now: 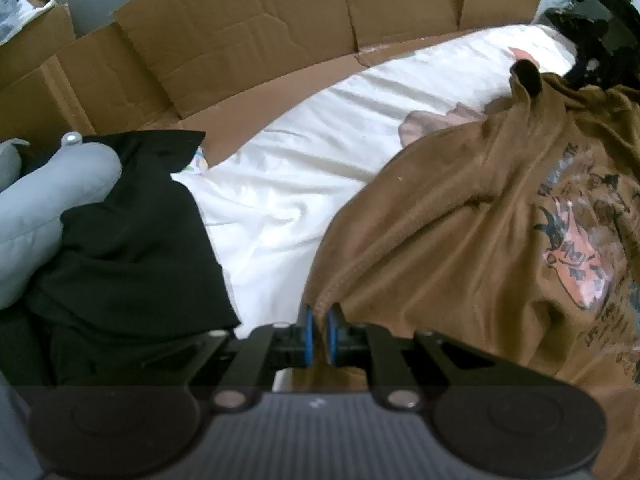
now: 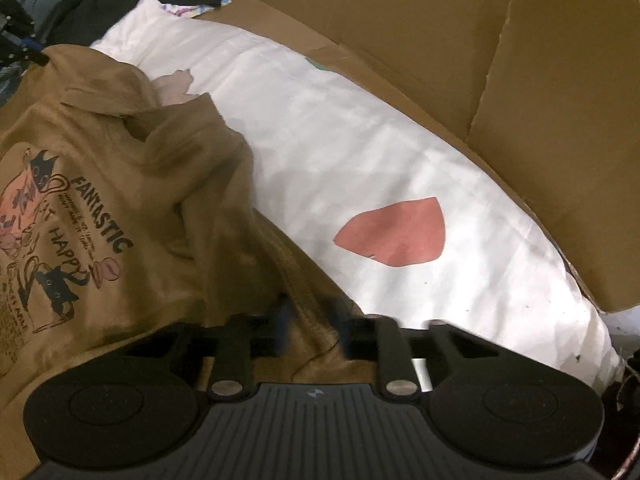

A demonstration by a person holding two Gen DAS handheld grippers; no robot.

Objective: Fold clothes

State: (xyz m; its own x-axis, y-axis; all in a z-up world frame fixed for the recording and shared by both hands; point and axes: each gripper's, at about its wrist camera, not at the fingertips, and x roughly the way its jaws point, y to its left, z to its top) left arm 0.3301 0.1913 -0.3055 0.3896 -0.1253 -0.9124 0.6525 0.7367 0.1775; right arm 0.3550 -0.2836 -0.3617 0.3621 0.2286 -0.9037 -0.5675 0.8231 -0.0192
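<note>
Left wrist view: the left gripper has its blue pads pinched tight on a seamed edge of the brown t-shirt, low at the near side of the frame. The shirt hangs and bunches off to the right, print side up, over the white bedding. At the far top of the shirt a dark tip sticks out of the fabric; it's too small and blurred to say what it is. A black garment lies rumpled to the left with a pale grey plush thing on it, and cardboard walls in the back.

Right wrist view: the right gripper sits with its fingers apart and a ribbed edge of the same brown shirt running between them. The fingers are motion-blurred, so it reads as not clamped, though whether it's closing in or letting go can't be told. The printed front, with "FANTASTIC" on it, lies to the left, heavily creased, and the bedding with a pink heart shape is bare to the right.

Progress-wise: the shirt isn't a neat folded rectangle, it's lumpy and partly lifted at both ends. Looks mid-fold or mid-spread at best. The black garment looks unfolded too, so there's plenty left.
</note>
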